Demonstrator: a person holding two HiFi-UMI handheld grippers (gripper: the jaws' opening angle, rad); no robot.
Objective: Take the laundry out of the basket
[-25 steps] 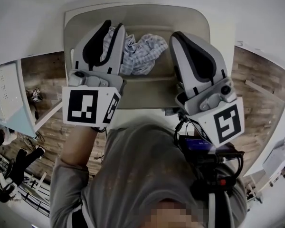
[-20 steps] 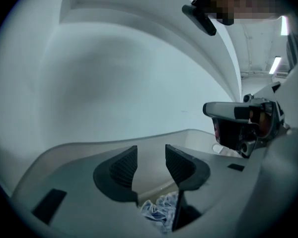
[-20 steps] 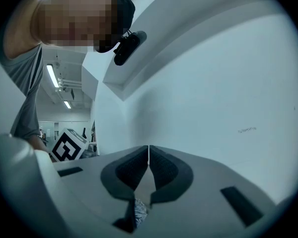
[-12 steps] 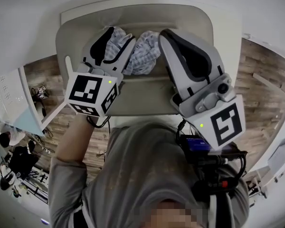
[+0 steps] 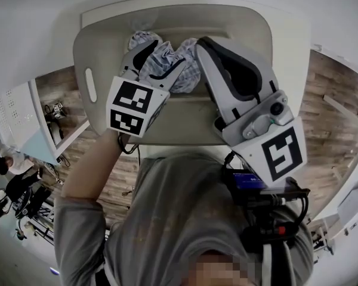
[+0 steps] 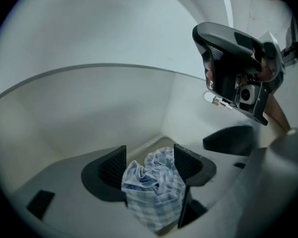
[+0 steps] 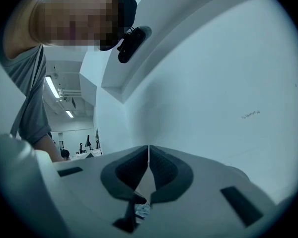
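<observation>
One beige basket (image 5: 238, 22) fills the head view before us, its only visible contents a single crumpled blue-and-white checked cloth (image 5: 190, 70) lying on the floor of the tub near the far wall. We hold the left gripper (image 6: 151, 163) tilted down into the basket. Its jaws have just been opening and stand spread wide, one pad on each side of the checked cloth, which sits between them without being squeezed. The bundle lies straight ahead of that claw and slightly below, its longer side running roughly along the line the gripper points. We judge the coming move to be a short push down and a closing across the narrow width. The right gripper (image 7: 148, 156) is held higher, to the right of the left one, facing a white wall, its jaws pressed together on nothing. The left gripper is plainly the nearer to the laundry, which has not yet left the basket.
</observation>
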